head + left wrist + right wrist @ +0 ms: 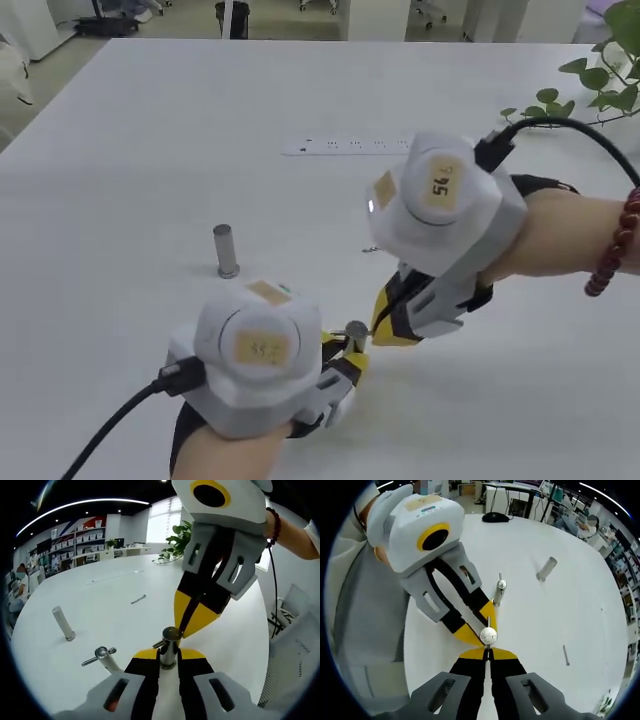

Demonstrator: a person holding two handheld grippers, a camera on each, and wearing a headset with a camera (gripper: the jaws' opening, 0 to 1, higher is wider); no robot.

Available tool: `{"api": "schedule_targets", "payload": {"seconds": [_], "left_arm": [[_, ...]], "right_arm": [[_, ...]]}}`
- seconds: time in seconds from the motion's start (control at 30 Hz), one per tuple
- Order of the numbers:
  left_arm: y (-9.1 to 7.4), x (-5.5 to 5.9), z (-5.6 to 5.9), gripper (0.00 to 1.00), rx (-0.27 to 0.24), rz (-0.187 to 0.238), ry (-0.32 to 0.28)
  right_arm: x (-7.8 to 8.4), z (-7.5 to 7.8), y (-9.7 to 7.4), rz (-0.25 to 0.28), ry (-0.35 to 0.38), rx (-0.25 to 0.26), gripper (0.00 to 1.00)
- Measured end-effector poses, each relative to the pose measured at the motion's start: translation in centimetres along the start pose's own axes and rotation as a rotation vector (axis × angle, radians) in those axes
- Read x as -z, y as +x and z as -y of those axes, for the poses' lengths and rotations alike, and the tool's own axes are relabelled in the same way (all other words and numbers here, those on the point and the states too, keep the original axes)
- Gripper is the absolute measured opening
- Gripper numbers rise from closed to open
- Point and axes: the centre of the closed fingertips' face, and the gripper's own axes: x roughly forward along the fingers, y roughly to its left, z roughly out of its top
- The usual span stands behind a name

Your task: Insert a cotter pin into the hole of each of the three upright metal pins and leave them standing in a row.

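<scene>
My left gripper is shut on an upright metal pin, which stands on the white table. My right gripper meets it from the other side with its jaws shut on a thin cotter pin that pokes through the pin near its top. In the head view both grippers, the left one and the right one, close in on that metal pin. A second metal pin with a cotter pin through it stands just left. A third, bare metal pin stands further off.
One loose cotter pin lies on the table beyond the grippers. A white power strip lies further back, and a potted plant is at the far right edge. Shelves and desks are in the room behind.
</scene>
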Motion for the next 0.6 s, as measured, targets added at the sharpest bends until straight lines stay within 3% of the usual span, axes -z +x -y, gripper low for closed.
{"api": "schedule_targets", "payload": {"seconds": [0.2, 0.33, 0.6], "left_arm": [[0.0, 0.1, 0.0, 0.12, -0.002, 0.0, -0.003], [0.0, 0.1, 0.0, 0.12, -0.002, 0.0, -0.011], [0.0, 0.1, 0.0, 0.12, -0.007, 0.0, -0.014]], "right_arm": [[-0.2, -0.1, 0.0, 0.028, 0.014, -0.009, 0.05], [-0.4, -0.2, -0.4, 0.054, 0.041, -0.013, 0.12], [0.6, 0.0, -0.9, 0.035, 0.061, 0.002, 0.11]]}}
